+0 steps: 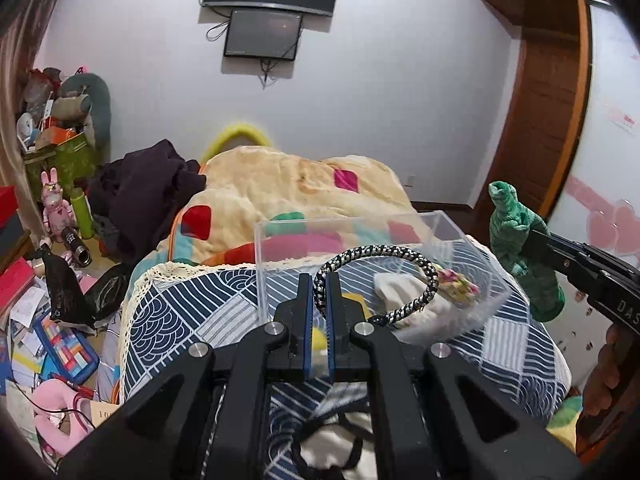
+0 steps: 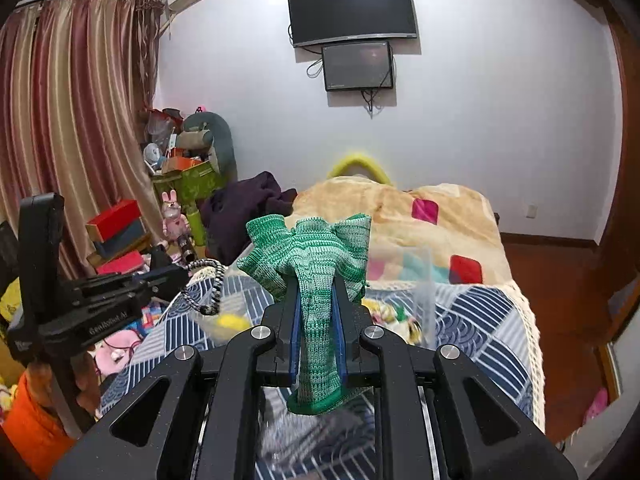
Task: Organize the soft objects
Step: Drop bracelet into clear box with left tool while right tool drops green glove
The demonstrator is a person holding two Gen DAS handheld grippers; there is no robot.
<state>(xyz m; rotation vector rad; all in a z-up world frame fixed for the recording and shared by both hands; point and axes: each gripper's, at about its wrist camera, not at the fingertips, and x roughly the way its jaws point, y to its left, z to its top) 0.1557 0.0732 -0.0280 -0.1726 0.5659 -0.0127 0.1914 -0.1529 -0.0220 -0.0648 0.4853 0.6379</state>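
Closest in, the left hand-held gripper [image 1: 319, 280] is clamped narrow on a black-and-white braided cord [image 1: 384, 276], one loop of it with a little floral bit at the far end. The loop hangs right over the open top of a clear plastic box [image 1: 280, 236], so it looks like the person is lining it up to drop in. The right hand-held gripper [image 2: 317, 304] is pinched on a green knit sock [image 2: 316, 276], gripped around the middle so both ends flop free, cuff down and toe bunched up top. In the left wrist view it sits off to the right of the box, held clear, probably waiting its turn.

So that's two soft things in the air, one per gripper. One box, sitting on the bed's blue-and-white patterned quilt [image 1: 192, 316]. Inside it there's already some stuff: something white, something yellow, hard to say exactly what or how many through the plastic.

Farther back the bed has one big cream blanket [image 1: 288, 184] with coloured patches and a dark pile of clothes [image 1: 148, 196] beside it. On the wall behind, two screens [image 2: 352, 8], a big one above a smaller one.
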